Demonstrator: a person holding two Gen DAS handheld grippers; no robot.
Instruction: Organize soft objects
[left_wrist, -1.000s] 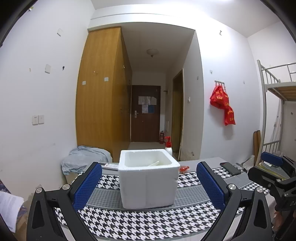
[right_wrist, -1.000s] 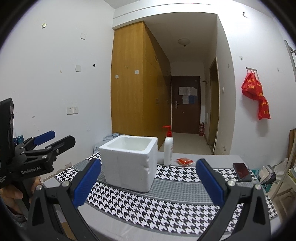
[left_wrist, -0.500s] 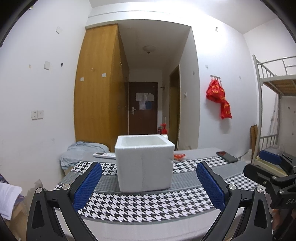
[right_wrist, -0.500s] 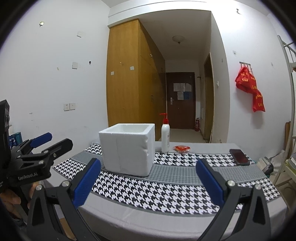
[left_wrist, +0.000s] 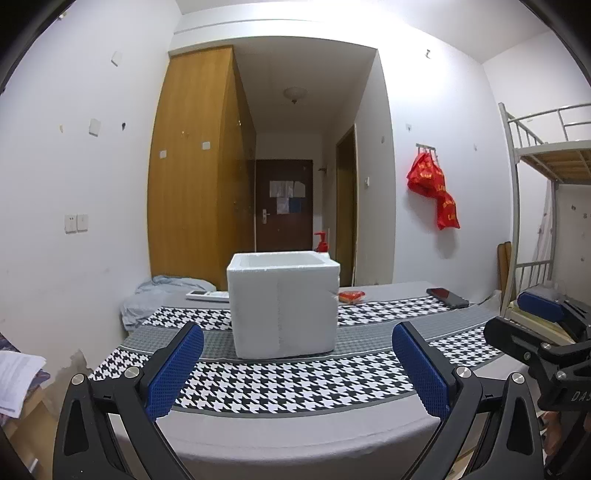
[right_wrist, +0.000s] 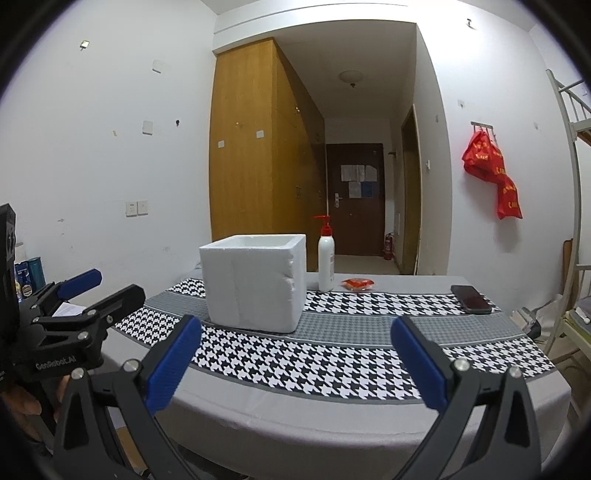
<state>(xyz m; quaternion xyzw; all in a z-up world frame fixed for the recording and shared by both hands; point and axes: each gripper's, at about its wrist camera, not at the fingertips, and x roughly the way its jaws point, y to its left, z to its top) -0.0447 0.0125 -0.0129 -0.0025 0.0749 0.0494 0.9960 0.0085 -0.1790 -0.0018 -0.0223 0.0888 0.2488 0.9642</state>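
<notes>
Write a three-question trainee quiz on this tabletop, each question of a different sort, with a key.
1. True or false: the left gripper and the right gripper are both open and hold nothing.
2. Multiple choice: what stands right beside the white foam box, on its right in the right wrist view? A) a kettle B) a white pump bottle with a red top C) a stack of plates
3. Fill in: the dark phone lies flat near the table's ____ edge in both views.

Key: 1 true. 2 B. 3 right. Also note the small red packet on the houndstooth cloth behind the box; no view shows inside the box.
</notes>
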